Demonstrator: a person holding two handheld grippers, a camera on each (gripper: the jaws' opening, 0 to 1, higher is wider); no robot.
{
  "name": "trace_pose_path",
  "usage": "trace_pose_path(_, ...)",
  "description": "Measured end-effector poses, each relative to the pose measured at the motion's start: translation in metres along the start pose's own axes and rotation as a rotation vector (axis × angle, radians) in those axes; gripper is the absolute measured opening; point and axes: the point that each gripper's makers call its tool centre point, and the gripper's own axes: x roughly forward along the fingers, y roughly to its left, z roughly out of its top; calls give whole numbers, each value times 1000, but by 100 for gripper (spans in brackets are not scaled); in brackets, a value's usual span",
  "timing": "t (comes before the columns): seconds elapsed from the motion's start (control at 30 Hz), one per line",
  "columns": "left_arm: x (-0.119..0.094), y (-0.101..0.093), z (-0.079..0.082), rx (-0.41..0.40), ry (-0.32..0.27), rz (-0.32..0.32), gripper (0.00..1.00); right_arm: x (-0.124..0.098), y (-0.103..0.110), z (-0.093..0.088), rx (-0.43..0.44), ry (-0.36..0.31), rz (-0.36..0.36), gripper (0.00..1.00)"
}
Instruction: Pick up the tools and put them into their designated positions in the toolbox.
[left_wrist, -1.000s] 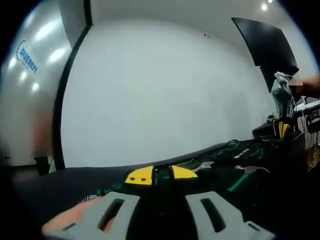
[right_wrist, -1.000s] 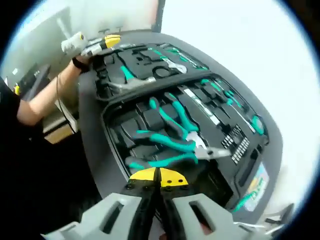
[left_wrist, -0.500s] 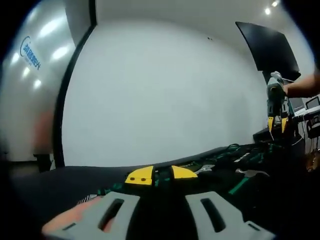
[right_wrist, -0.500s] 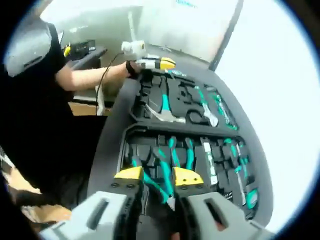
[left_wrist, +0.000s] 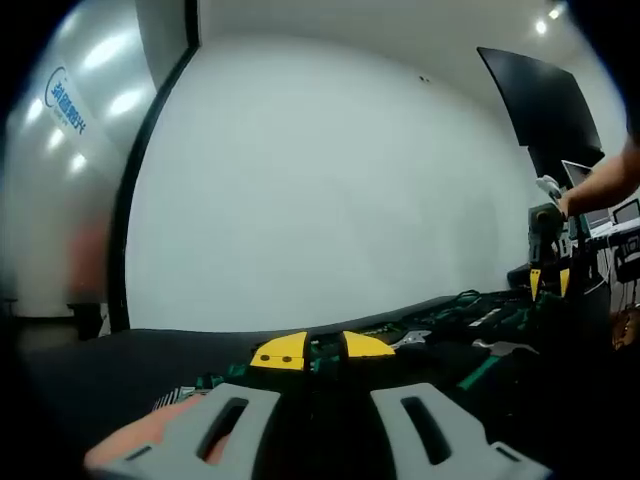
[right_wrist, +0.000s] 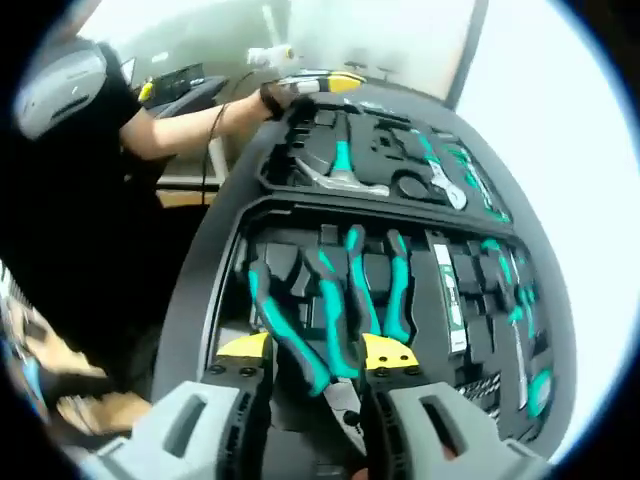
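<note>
Toolbox (right_wrist: 215, 270) nearly full; hammer (right_wrist: 340, 172) and wrench (right_wrist: 447, 190) seated. Right gripper (right_wrist: 318, 352) jaws wide around teal-handled pliers (right_wrist: 335, 310), not yet seated. Left gripper (left_wrist: 323, 350) jaws narrow, empty, at the far corner

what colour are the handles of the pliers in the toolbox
Teal green handles on the pliers, set in the black toolbox; the right gripper view shows them best.

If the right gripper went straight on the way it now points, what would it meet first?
Most likely the teal-handled pliers lying in the toolbox: their handles run up between the right gripper's open jaws. Depth is hard to judge, so how near they are I cannot tell.
</note>
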Motion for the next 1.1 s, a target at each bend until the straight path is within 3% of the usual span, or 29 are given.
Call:
trace_pose_path(0.07,0,0,0,0,-1,0,10,1,4,4,49,-22,16,22)
trace_pose_path(0.17,0,0,0,-1,-1,1,10,4,12,11,22,-63,9,15)
trace_pose_path(0.2,0,0,0,-1,0,1,10,4,6,12,4,-62,-31,7)
trace_pose_path(0.23,0,0,0,-2,2,0,10,10,16,25,-85,-128,21,0)
trace_pose_path(0.27,0,0,0,-2,3,-1,10,10,20,15,-73,-84,16,0)
trace_pose_path(0.33,0,0,-1,0,4,0,10,11,17,13,-85,-91,-5,1)
trace_pose_path(0.4,0,-1,-1,1,6,-1,10,12,23,13,28,-89,42,9)
trace_pose_path(0.57,0,-1,-1,6,7,1,10,17,13,14,46,-103,6,1)
trace_pose_path(0.73,1,0,-2,12,11,1,10,19,13,20,153,-154,-14,0)
trace_pose_path(0.87,2,-5,-4,21,19,-13,9,17,14,22,163,-154,-41,0)
trace_pose_path(0.9,2,-9,-3,28,17,-19,9,15,14,20,142,-128,-58,0)
trace_pose_path(0.93,2,-12,-2,36,15,-20,9,7,6,21,173,-104,-140,0)
trace_pose_path(0.97,3,-15,-1,45,14,-18,7,3,3,23,186,-103,-174,0)
trace_pose_path(1.03,7,-28,1,88,30,-28,6,-23,-8,46,240,-196,-334,0)
trace_pose_path(1.07,11,-43,-1,121,74,-55,6,-43,-14,53,269,-214,-478,0)
trace_pose_path(1.1,15,-53,6,99,71,-56,6,-54,-13,59,278,-241,-545,0)
